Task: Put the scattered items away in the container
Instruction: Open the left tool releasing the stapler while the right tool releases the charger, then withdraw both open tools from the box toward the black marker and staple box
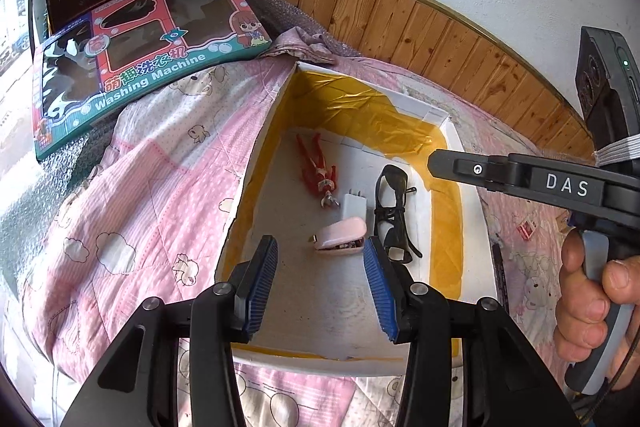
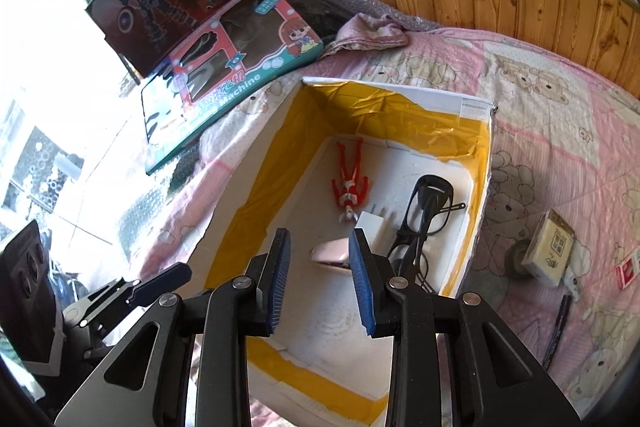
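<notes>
Hovering over the near end of the box (image 1: pixel 452 211), the left tongs (image 1: pixel 320 287) point down and forward into it, blue pads (image 1: pixel 262 283) spread wide with nothing between them. The right tongs (image 2: pixel 320 279) take a similar stance from the other side, tilted down over the near rim, pads (image 2: pixel 362 283) parted with a clear gap and empty.

A hand (image 1: pixel 592 303) wraps the grey grip of the right tool at the right edge of the left wrist view, fingers curled round the handle; the tool's black body reaches leftward above the box's far right corner.

The box sits on a pink bed quilt (image 1: pixel 160 179), its walls lined with yellow tape. Inside, on the white floor:
- red toy figure (image 1: pixel 318 167), lying flat toward the far end
- white plug (image 1: pixel 354 205), just beside the figure's head
- pink stapler (image 1: pixel 340 237), near the plug, closest to the tongs
- black glasses (image 1: pixel 394 211), along the right wall

Outside, on the quilt to the right of the box: a cream carton (image 2: pixel 550 247), a small red packet (image 2: pixel 628 269), a dark pen (image 2: pixel 558 327).

Two toy boxes (image 1: pixel 148 47) lie at the far left.
</notes>
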